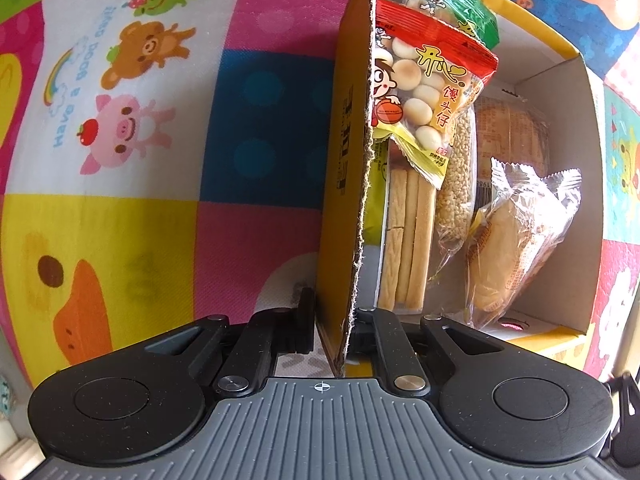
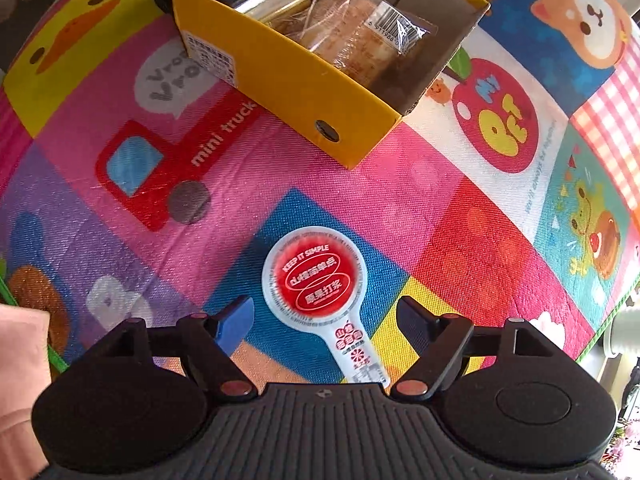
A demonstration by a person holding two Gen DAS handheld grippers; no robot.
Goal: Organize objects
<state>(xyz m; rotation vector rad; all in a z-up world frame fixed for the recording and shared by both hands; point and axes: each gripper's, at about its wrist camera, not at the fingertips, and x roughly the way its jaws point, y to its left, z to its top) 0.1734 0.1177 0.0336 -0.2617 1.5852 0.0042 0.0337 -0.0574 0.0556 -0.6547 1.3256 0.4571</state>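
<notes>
A yellow cardboard box (image 1: 344,184) stands on a colourful play mat and holds several snack packs: a red bun-snack bag (image 1: 424,92), a green bag (image 1: 460,8), biscuit sticks (image 1: 404,240), a grain bar (image 1: 456,184) and wrapped cakes (image 1: 508,236). My left gripper (image 1: 334,320) is shut on the box's near wall, one finger outside, one inside. In the right wrist view the box (image 2: 304,96) sits at the top. A round red-and-white lollipop-shaped packet (image 2: 316,280) lies flat on the mat between the fingers of my open right gripper (image 2: 324,316).
The play mat (image 2: 460,240) with cartoon animals covers the whole surface. Its green-trimmed edge (image 2: 612,316) runs along the right of the right wrist view. A pink cloth (image 2: 20,380) shows at the lower left there.
</notes>
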